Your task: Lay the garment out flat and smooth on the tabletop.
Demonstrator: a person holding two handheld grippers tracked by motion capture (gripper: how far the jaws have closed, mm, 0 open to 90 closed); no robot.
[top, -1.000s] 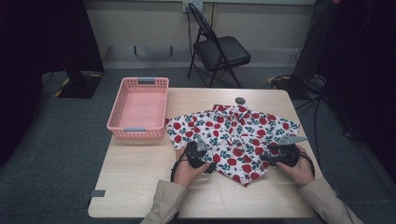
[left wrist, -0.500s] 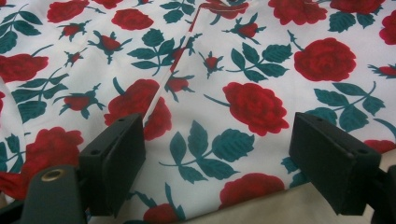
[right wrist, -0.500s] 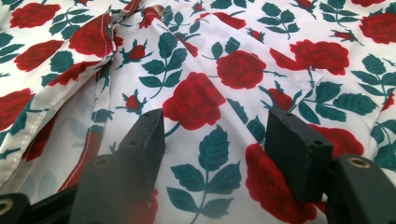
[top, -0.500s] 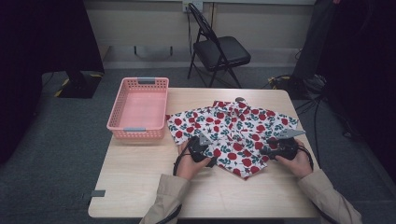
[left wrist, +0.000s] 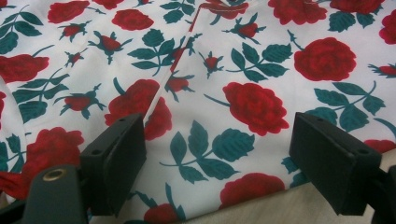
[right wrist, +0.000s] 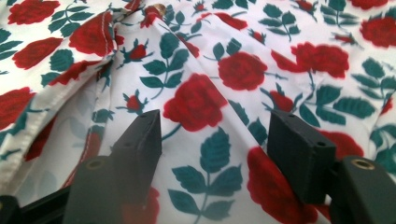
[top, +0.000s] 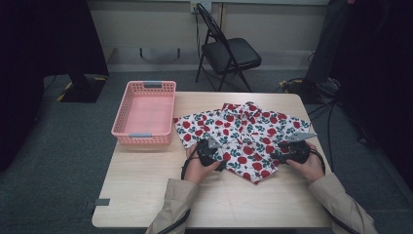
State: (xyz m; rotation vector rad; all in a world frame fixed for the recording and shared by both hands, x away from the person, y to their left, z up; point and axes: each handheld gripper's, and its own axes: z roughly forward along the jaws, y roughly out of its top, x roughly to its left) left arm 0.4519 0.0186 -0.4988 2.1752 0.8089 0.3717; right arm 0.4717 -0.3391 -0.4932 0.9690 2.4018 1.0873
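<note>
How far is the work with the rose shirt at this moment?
Done: the shirt lies spread on the table, not yet folded. In hand: the left gripper and the right gripper sit at its near hem, jaws open over the cloth, nothing pinched. Left, probably: folding it and putting it into the pink basket, which holds nothing.

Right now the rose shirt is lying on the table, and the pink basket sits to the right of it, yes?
Not quite. The rose shirt does lie spread on the table, but the pink basket sits to its left, not its right. The high view shows this: the basket stands at the table's left edge, close beside the shirt's left sleeve.
</note>
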